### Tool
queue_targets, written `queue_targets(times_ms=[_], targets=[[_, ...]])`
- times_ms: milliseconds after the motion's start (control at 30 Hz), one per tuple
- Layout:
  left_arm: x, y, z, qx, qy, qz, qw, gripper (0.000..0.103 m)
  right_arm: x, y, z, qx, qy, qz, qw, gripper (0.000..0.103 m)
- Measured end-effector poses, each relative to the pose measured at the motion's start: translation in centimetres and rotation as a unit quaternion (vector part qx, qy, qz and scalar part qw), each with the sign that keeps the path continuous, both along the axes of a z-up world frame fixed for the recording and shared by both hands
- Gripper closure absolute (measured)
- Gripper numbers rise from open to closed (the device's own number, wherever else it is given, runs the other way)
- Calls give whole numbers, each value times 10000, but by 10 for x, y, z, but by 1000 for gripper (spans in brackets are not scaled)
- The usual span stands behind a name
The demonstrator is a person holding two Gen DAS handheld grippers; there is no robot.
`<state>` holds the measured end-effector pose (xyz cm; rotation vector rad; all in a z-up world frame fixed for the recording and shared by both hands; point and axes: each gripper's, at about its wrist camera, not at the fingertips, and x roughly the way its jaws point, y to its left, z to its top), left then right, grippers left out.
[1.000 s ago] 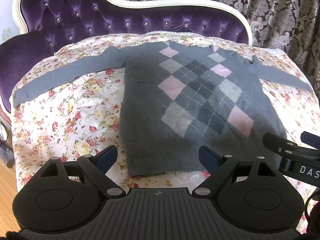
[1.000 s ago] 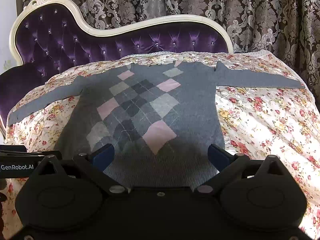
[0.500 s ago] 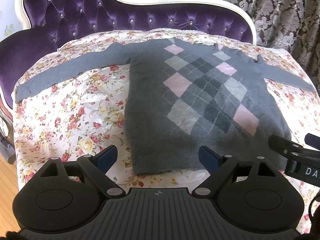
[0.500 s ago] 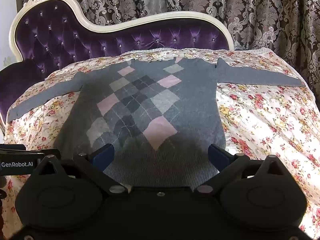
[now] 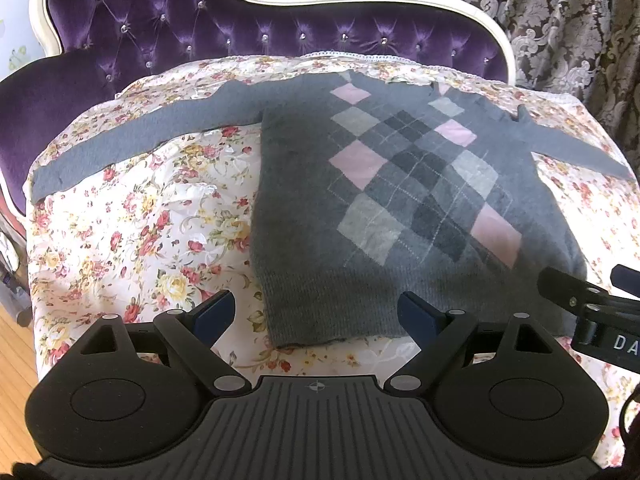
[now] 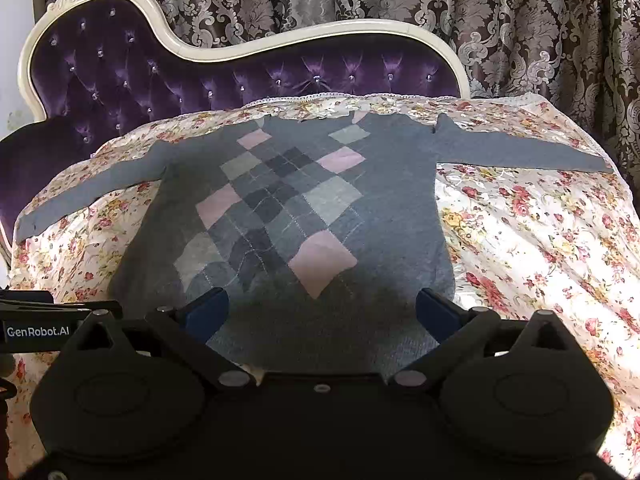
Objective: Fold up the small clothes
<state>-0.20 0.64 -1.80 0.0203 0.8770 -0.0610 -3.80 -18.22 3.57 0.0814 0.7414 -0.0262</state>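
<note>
Left wrist view: sweater (image 5: pixel 400 200) spread flat, nothing folded yet, both tongs empty.

Grey argyle sweater lies face up on the floral cover (image 5: pixel 132 232) of the purple sofa (image 5: pixel 200 24), hem near, collar far, sleeves stretched out left and right. Left tongs (image 5: pixel 316 312) hang above the hem's near-left corner, jaws wide apart, gripping nothing; right tongs (image 6: pixel 322 312) sit over the hem's right half in the right wrist view, likewise wide and empty. Judgement: first fold is a sleeve. Pinch the left cuff (image 5: pixel 48 180) through a single layer, not the cover beneath, and carry it across the chest low and flat. Knit looks soft and limp, likely to drag or bunch; keep the shoulder line straight.
</note>
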Motion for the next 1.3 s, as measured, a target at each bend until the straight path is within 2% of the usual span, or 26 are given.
queue_targets(times_ms=[633, 967, 1133, 1300], targets=[[3, 0, -9, 34, 238, 7, 9997, 14, 1, 2, -9, 87, 240, 45, 9997, 2], [7, 5, -19, -39, 523, 12, 9986, 14, 7, 2, -21, 102, 788, 0, 9968, 2], [6, 5, -21, -23, 586, -28, 9983, 14, 7, -1, -23, 193, 902, -42, 9957, 2], [9, 5, -18, 75, 618, -338, 9975, 15, 12, 0, -26, 146, 1128, -120, 9934, 2]])
